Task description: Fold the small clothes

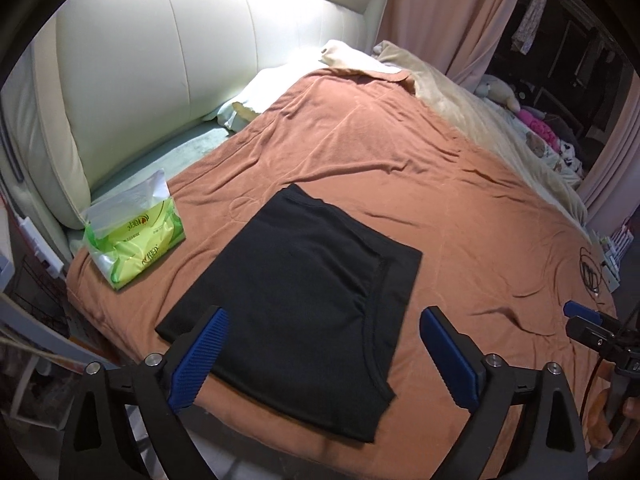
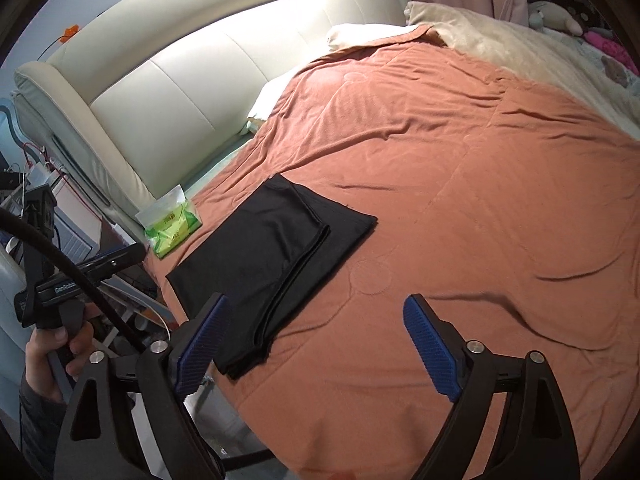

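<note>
Orange bedcover [image 1: 400, 168] fills most of both views, wrinkled, with a cream padded headboard [image 1: 160, 40] across the upper left and a beige blanket [image 1: 460, 92] along the upper right edge. Pink curtains [image 1: 452, 8] hang at the top right of the left wrist view, and soft toys [image 1: 504, 92] lie beyond the blanket.

Black garment [image 1: 304, 280] lies folded flat into a rough rectangle on the bedcover, at lower centre of the left wrist view and left of centre in the right wrist view [image 2: 272, 256], where its layered edges show along the right side. Nothing grips it.

Tissue pack [image 1: 136, 240], green and yellow in clear wrap, sits just left of the garment near the headboard; its printing is too small and turned to read.

Left gripper [image 1: 324, 352] hovers above the garment's near edge, blue pads wide apart, nothing between them. Right gripper [image 2: 316, 348] is likewise spread wide and empty, above the bedcover with the garment's near corner by its left pad.

At the lower left of the right wrist view a hand [image 2: 48, 356] holds the other gripper's handle, which bears partly hidden lettering beginning "Gen". A black cable [image 2: 80, 276] arcs across it.
</note>
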The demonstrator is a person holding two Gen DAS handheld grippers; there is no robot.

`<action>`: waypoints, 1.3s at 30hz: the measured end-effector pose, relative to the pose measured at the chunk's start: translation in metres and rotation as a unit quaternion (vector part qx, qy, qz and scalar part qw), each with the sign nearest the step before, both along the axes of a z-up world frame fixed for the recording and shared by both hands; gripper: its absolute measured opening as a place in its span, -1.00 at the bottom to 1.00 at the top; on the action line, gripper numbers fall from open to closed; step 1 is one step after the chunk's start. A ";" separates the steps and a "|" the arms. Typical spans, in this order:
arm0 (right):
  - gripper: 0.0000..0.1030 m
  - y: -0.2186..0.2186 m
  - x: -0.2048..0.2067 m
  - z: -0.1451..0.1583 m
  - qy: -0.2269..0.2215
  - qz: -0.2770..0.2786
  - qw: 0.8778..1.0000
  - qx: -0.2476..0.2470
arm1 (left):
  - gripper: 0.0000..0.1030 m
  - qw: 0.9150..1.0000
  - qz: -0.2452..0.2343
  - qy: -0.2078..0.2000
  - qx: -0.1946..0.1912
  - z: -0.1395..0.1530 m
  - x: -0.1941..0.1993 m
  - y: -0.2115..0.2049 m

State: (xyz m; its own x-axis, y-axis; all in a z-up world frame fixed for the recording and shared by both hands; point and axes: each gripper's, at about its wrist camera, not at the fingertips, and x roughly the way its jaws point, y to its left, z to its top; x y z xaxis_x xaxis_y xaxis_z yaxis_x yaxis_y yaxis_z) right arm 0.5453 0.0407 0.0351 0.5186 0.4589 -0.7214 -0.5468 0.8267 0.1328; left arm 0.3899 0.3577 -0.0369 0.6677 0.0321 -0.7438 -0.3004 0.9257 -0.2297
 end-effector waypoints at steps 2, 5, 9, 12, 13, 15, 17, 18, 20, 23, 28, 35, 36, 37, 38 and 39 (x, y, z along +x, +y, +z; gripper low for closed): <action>0.99 -0.006 -0.013 0.007 -0.009 -0.004 1.000 -0.005 | 0.95 1.000 -0.002 -0.004 -0.001 0.006 -0.011 -0.012; 1.00 -0.020 -0.035 0.019 -0.025 -0.012 1.000 -0.010 | 0.97 1.000 -0.005 -0.010 0.010 0.015 -0.028 -0.030; 1.00 -0.034 -0.064 0.030 -0.040 -0.017 0.999 -0.015 | 0.99 1.000 -0.009 -0.025 0.009 0.024 -0.048 -0.046; 1.00 -0.042 -0.081 0.035 -0.048 -0.018 0.999 -0.018 | 0.99 0.999 -0.013 -0.034 0.019 0.032 -0.062 -0.060; 1.00 -0.046 -0.087 0.037 -0.051 -0.020 0.998 -0.018 | 0.99 0.999 -0.015 -0.037 0.021 0.035 -0.066 -0.064; 1.00 -0.054 -0.098 0.041 -0.053 -0.022 0.998 -0.015 | 0.99 0.999 -0.019 -0.047 0.020 0.040 -0.074 -0.072; 1.00 -0.062 -0.108 0.043 -0.056 -0.026 0.998 -0.014 | 0.99 0.998 -0.021 -0.053 0.019 0.043 -0.082 -0.078; 1.00 -0.066 -0.113 0.044 -0.054 -0.023 0.998 -0.014 | 0.99 0.998 -0.023 -0.057 0.019 0.045 -0.086 -0.081; 1.00 -0.074 -0.123 0.048 -0.057 -0.028 0.998 -0.012 | 0.99 0.997 -0.027 -0.064 0.020 0.047 -0.094 -0.088; 1.00 -0.085 -0.138 0.052 -0.064 -0.035 0.997 -0.010 | 0.99 0.996 -0.031 -0.075 0.022 0.051 -0.107 -0.098; 1.00 -0.100 -0.166 0.058 -0.076 -0.043 0.996 -0.011 | 0.99 0.996 -0.043 -0.079 0.027 0.053 -0.126 -0.115; 1.00 -0.129 -0.211 0.063 -0.099 -0.061 0.993 -0.006 | 0.99 0.993 -0.060 -0.097 0.027 0.061 -0.155 -0.140; 1.00 -0.132 -0.215 0.063 -0.101 -0.064 0.993 -0.007 | 0.99 0.993 -0.063 -0.100 0.027 0.061 -0.160 -0.145; 1.00 -0.136 -0.223 0.063 -0.106 -0.068 0.992 -0.008 | 0.99 0.992 -0.064 -0.103 0.028 0.062 -0.164 -0.149; 1.00 -0.140 -0.230 0.062 -0.109 -0.070 0.992 -0.009 | 0.99 0.992 -0.065 -0.107 0.028 0.063 -0.169 -0.153; 1.00 -0.144 -0.237 0.062 -0.113 -0.072 0.991 -0.009 | 0.99 0.991 -0.064 -0.112 0.029 0.064 -0.175 -0.158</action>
State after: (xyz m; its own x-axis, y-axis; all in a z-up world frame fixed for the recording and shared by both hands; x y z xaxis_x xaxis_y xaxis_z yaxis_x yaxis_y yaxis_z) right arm 0.3081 -0.1029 0.0974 0.7262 0.3573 -0.5873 -0.4377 0.8991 0.0057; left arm 0.2151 0.2000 0.0273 0.8177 -0.0259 -0.5751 -0.1267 0.9664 -0.2237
